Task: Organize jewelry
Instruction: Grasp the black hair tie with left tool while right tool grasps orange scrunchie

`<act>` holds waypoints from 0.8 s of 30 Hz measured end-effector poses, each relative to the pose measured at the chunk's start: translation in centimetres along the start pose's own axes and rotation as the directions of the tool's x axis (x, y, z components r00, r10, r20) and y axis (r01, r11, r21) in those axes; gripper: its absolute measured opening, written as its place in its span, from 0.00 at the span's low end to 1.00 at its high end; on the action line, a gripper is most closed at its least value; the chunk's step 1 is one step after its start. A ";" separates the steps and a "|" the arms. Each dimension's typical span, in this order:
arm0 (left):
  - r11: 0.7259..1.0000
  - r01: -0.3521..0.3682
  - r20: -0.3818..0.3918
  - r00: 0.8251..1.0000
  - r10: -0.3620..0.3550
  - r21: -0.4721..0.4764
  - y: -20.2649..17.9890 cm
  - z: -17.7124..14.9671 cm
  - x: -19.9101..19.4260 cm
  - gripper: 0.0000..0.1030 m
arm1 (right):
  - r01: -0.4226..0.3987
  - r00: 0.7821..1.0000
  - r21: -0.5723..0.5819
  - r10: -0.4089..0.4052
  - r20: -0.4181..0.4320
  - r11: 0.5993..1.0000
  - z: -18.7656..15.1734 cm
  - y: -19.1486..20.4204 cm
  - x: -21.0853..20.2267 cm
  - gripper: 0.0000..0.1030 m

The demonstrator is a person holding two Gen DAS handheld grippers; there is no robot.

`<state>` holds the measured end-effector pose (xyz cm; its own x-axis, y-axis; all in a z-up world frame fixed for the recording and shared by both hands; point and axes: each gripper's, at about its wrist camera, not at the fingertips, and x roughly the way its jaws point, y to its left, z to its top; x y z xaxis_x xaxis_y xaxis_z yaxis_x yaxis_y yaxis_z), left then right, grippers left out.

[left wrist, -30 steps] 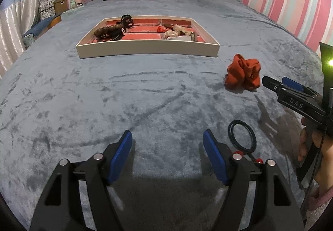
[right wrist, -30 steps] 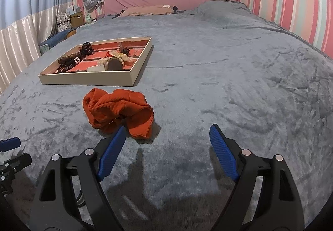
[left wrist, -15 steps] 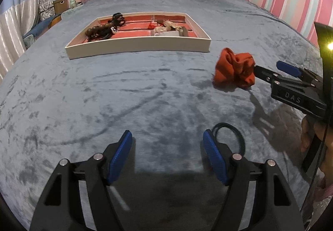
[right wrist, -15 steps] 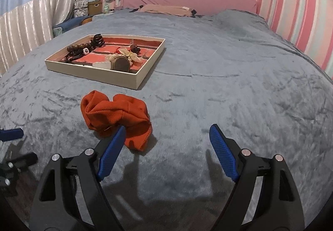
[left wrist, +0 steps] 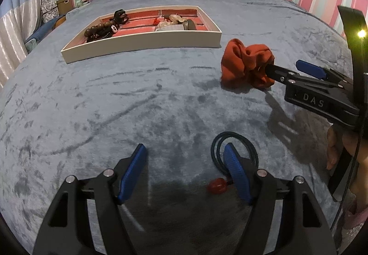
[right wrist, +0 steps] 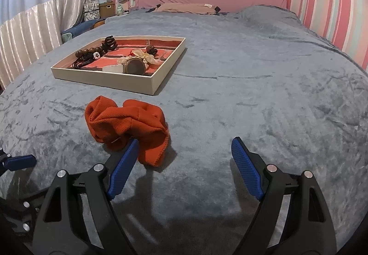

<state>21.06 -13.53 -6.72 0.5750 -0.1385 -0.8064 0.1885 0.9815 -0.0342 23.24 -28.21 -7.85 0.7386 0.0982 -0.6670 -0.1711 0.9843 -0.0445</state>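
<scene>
Fingers (left wrist: 234, 170) wide apart, one inside black cord loop (left wrist: 234, 140).

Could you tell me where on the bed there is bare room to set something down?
The grey blanket lies bare to the right of the tray and orange scrunchie, out to the striped wall. Another bare stretch lies in front of the tray. It is crowded inside the tray and near the black cord loop by the left gripper.

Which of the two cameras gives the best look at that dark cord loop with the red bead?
The left wrist view: the cord loop lies on the blanket beside the left hand-held gripper, partly hidden by one finger. The right wrist view doesn't show it.
</scene>
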 end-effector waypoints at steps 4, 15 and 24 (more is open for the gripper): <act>1.000 -0.017 -0.006 1.000 0.018 0.020 -0.9 0.1 0.7 0.68 | 0.002 1.000 -0.006 -0.002 -0.012 1.000 0.1 0.4 0.8 0.79; 0.999 -0.017 0.012 1.000 0.016 0.046 0.0 1.3 2.1 0.30 | -0.041 0.997 0.082 0.046 -0.062 0.996 1.5 0.0 4.2 0.60; 0.996 0.075 0.021 0.997 -0.076 0.043 2.8 2.3 2.3 0.05 | -0.042 0.995 0.084 0.050 -0.087 0.996 2.7 1.1 6.0 0.24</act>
<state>24.75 -11.39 -7.30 0.5751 -0.2157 -0.7891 0.2653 0.9617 -0.0695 29.21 -26.12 -9.91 0.6697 0.1338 -0.7304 -0.1469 0.9881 0.0462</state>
